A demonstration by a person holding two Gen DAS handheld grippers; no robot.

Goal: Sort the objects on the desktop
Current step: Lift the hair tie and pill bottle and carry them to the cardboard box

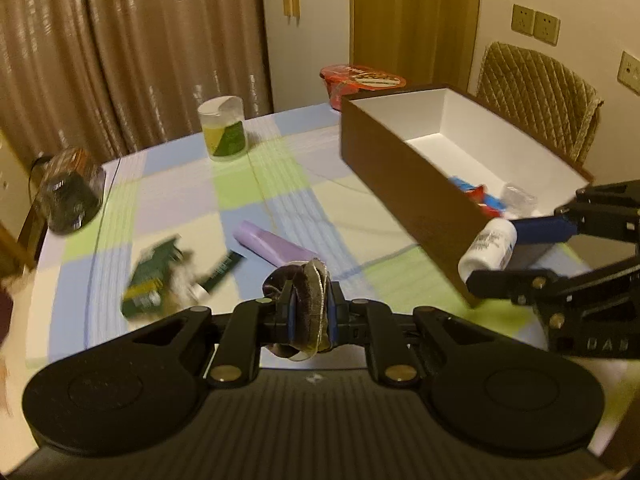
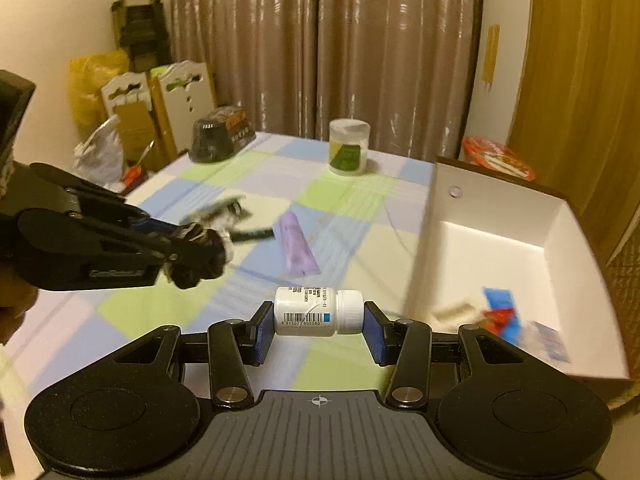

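Note:
My left gripper (image 1: 311, 314) is shut on a dark purple hair scrunchie (image 1: 301, 284), held above the checked tablecloth; it also shows in the right wrist view (image 2: 208, 250). My right gripper (image 2: 316, 320) is shut on a white pill bottle (image 2: 318, 311) lying sideways between the blue pads, just left of the brown box; the bottle shows in the left wrist view (image 1: 488, 249). The open brown box (image 1: 384, 168) with a white inside holds red and blue packets (image 2: 500, 312). A purple tube (image 1: 276, 246) and a green packet (image 1: 152, 280) lie on the table.
A clear jar with a green-yellow label (image 1: 223, 128) stands at the far side. A red instant noodle bowl (image 1: 360, 80) sits behind the box. A dark bowl-shaped package (image 1: 68, 192) lies at the table's left edge. A quilted chair (image 1: 540, 92) stands behind the box.

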